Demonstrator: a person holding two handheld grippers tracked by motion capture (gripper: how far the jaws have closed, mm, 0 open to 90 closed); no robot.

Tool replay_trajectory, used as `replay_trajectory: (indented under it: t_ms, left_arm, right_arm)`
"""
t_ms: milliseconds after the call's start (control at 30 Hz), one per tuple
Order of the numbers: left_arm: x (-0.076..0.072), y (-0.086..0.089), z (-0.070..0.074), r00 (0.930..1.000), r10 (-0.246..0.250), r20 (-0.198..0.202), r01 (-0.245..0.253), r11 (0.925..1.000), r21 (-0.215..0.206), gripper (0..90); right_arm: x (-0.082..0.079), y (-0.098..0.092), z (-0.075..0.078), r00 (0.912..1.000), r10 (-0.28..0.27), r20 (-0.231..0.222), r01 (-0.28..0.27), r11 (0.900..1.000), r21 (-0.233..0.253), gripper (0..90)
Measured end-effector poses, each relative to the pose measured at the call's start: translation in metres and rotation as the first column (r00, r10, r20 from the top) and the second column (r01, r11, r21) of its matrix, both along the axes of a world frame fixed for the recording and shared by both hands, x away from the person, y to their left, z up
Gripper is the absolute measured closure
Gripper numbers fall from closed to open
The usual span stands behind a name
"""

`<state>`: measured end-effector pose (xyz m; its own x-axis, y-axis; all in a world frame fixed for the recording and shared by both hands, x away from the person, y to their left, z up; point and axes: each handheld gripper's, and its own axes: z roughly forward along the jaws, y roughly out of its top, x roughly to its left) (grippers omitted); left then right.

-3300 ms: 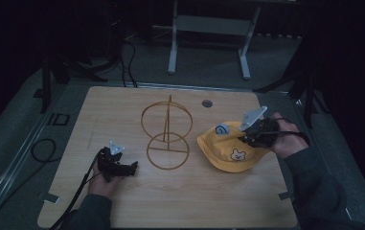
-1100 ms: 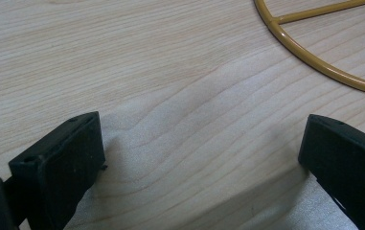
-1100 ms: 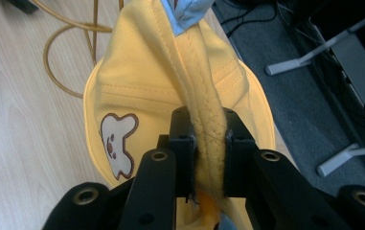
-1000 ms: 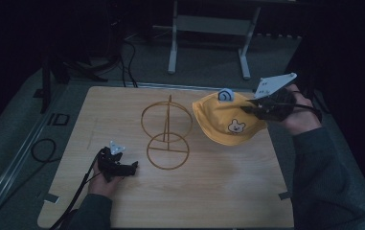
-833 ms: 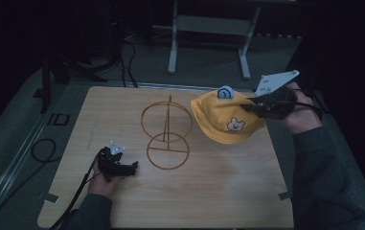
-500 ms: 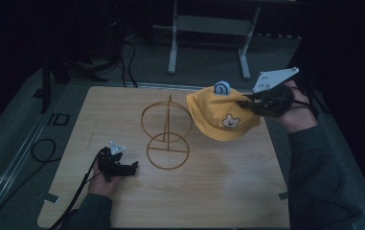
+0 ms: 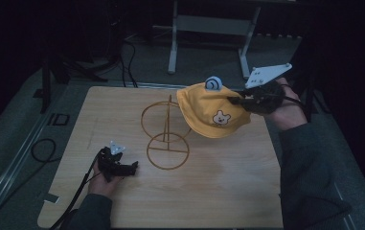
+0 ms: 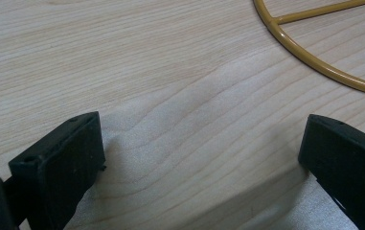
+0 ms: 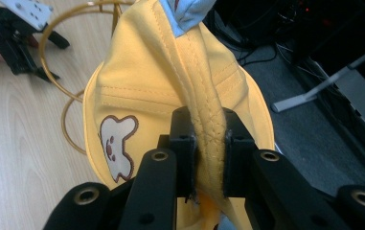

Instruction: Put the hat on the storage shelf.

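While the right gripper [image 7: 237, 101] is pinching the yellow hat [image 7: 212, 112] by its rim fold, holding it in the air just right of the gold wire stand [image 7: 165, 135], the left gripper [image 7: 122, 167] is resting on the table [image 7: 228, 191], its 2 jaws spread wide with nothing between them.

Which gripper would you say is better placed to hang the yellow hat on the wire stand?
Right: the right gripper is shut on the yellow hat, beside the wire stand. The left gripper rests open on the table.
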<state>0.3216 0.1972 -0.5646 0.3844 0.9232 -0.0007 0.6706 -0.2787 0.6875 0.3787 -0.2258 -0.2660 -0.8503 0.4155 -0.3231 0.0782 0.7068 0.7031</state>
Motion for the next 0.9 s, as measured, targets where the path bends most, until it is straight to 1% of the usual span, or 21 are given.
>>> replay_trajectory:
  t_ms: [167, 267, 367, 667, 733, 900]
  left_arm:
    - [0.000, 0.000, 0.000, 1.0000, 0.000, 0.000, 0.000, 1.0000, 0.000, 2.0]
    - [0.000, 0.000, 0.000, 1.0000, 0.000, 0.000, 0.000, 1.0000, -0.001, 2.0]
    - [0.000, 0.000, 0.000, 1.0000, 0.001, 0.001, -0.001, 1.0000, -0.002, 2.0]
    - [0.000, 0.000, 0.000, 1.0000, 0.003, 0.002, -0.003, 1.0000, -0.004, 2.0]
    - [0.000, 0.000, 0.000, 1.0000, 0.003, 0.002, -0.003, 1.0000, -0.004, 2.0]
    - [0.000, 0.000, 0.000, 1.0000, 0.000, -0.001, 0.000, 1.0000, -0.003, 2.0]
  right_arm:
    - [0.001, 0.009, 0.002, 0.9999, 0.015, 0.003, -0.015, 1.000, 0.023, 78.7]
    - [0.002, 0.013, 0.002, 0.9998, 0.022, -0.001, -0.022, 0.999, 0.028, 78.7]
    - [0.002, 0.024, 0.004, 0.9989, 0.046, -0.002, -0.046, 0.998, 0.041, 78.7]
    - [0.002, 0.040, 0.014, 0.9970, 0.077, 0.010, -0.077, 0.994, 0.081, 78.7]
    - [0.002, 0.045, 0.016, 0.9963, 0.086, 0.009, -0.086, 0.993, 0.083, 78.7]
    - [0.003, 0.061, 0.017, 0.9940, 0.109, 0.004, -0.109, 0.992, 0.069, 78.6]
